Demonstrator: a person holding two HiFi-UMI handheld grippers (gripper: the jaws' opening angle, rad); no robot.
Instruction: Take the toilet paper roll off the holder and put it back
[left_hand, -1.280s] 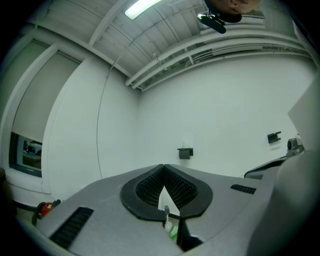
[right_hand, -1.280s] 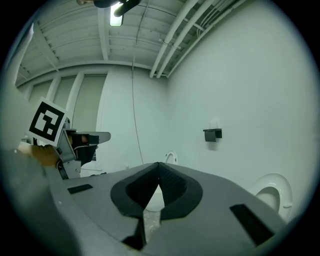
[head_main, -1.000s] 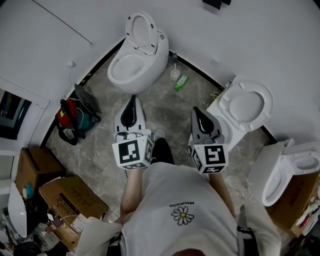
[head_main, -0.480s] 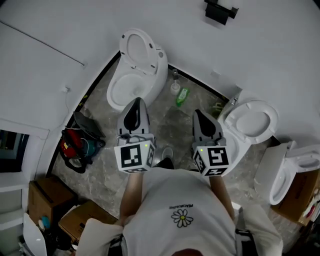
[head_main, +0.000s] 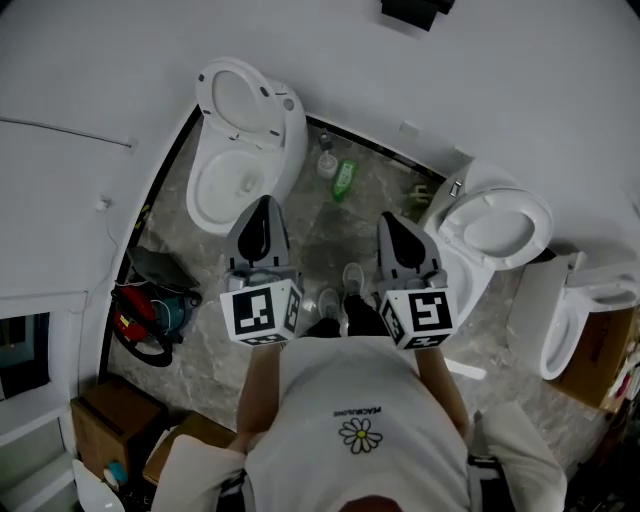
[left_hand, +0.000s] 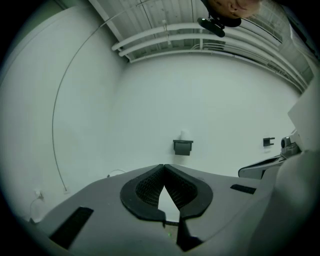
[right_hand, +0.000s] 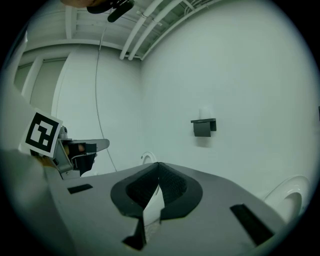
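Note:
A black toilet paper holder (head_main: 415, 12) is fixed to the white wall, at the top edge of the head view. In the left gripper view the holder (left_hand: 183, 146) is small and far off, with a white roll (left_hand: 184, 134) standing on top of it. The right gripper view shows the same holder (right_hand: 203, 127) and roll (right_hand: 205, 112). My left gripper (head_main: 262, 203) and right gripper (head_main: 391, 220) are held side by side in front of my chest, pointing at the wall. Both are shut, tips touching, with nothing between them.
Three white toilets stand on the marble floor: one at the left (head_main: 235, 140), one at the right (head_main: 495, 225), one at the far right (head_main: 580, 310). A green bottle (head_main: 343, 178) and a clear bottle (head_main: 326, 160) stand by the wall. A red and black bag (head_main: 150, 310) lies left.
The view has shifted toward the wall, so the holder came into sight at the top and the boxes slid out at the lower left. Both grippers stay shut, side by side.

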